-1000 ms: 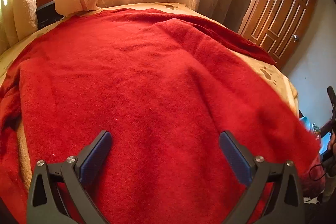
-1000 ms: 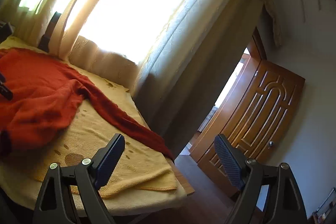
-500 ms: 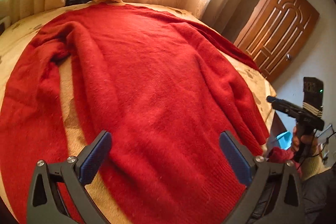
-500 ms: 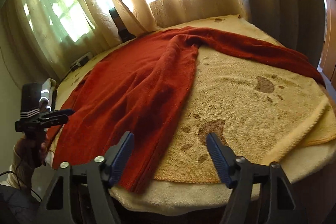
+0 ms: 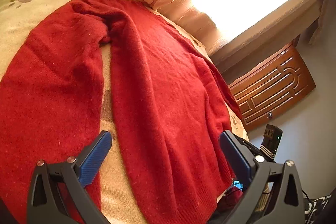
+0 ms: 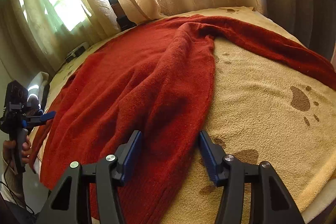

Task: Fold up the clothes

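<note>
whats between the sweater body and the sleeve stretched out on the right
Only bare yellow towel with brown paw prints lies between the red sweater body and its sleeve, clearest in the right wrist view.

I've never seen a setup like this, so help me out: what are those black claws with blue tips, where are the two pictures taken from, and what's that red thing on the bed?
These are two hand-held grippers, one in each of a person's hands, each carrying a camera that looks forward between its two fingers. One picture looks out from the left gripper, the other from the right gripper. The right view also shows the left one held in a hand. A red sweater lies spread on a cream paw-print blanket, one sleeve stretched out sideways. Both grippers are open and hold nothing; the right one's fingers straddle the sweater's bottom corner.
</note>
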Tool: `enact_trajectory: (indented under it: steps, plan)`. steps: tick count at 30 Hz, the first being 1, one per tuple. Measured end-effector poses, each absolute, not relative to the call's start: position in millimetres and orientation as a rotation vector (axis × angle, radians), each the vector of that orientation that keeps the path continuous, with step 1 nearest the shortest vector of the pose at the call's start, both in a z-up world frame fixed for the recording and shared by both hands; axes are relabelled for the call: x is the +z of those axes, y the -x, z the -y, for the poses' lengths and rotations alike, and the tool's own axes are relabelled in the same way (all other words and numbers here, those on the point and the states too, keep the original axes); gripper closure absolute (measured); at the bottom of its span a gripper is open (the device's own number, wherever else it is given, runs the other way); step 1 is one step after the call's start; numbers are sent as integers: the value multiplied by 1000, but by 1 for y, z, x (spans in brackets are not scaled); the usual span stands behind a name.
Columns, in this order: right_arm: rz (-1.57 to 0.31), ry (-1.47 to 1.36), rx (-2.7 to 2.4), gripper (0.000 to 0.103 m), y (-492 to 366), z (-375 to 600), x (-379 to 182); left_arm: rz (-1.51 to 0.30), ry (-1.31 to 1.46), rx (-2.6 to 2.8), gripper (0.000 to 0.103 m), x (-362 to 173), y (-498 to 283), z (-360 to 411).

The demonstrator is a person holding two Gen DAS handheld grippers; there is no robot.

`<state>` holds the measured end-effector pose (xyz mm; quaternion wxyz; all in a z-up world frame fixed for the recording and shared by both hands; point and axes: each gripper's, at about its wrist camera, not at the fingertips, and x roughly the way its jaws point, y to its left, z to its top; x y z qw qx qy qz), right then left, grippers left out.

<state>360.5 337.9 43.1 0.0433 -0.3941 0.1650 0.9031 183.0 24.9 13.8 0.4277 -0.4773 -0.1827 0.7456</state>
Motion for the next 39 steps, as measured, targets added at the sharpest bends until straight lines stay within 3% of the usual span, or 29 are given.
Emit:
enact_trajectory:
  steps: [5, 11, 15, 18, 23, 27, 32, 36, 37, 39]
  plan:
    - [-426, 1216, 2767, 45, -359, -334, 43, 554, 1210, 1847, 0, 8, -144, -33]
    - [-546, 1200, 2778, 41, -359, -341, 42, 780, 1258, 1919, 0, 3, -89, -23]
    - [-504, 1198, 2792, 32, -358, -335, 42, 927, 1298, 1860, 0, -2, -77, -25]
    - [-455, 1214, 2807, 20, -354, -329, 42, 1036, 1326, 1812, 0, -6, -67, -28]
    - [-413, 1235, 2814, 12, -350, -322, 41, 1217, 1368, 1722, 0, -12, -52, -31]
    - [-447, 1238, 2824, 5, -348, -323, 40, 1232, 1422, 1766, 0, -13, -45, -30]
    - [-469, 1237, 2825, 5, -348, -324, 41, 1135, 1548, 1929, 0, -5, -33, -31]
    - [-473, 1229, 2833, 5, -349, -325, 40, 1186, 1550, 1980, 0, -4, -29, -31]
    - [-473, 1226, 2837, 5, -349, -325, 40, 1193, 1524, 2017, 1, -3, -29, -28]
    - [-473, 1219, 2847, 5, -350, -325, 40, 1207, 1472, 2091, 14, 0, -30, -22]
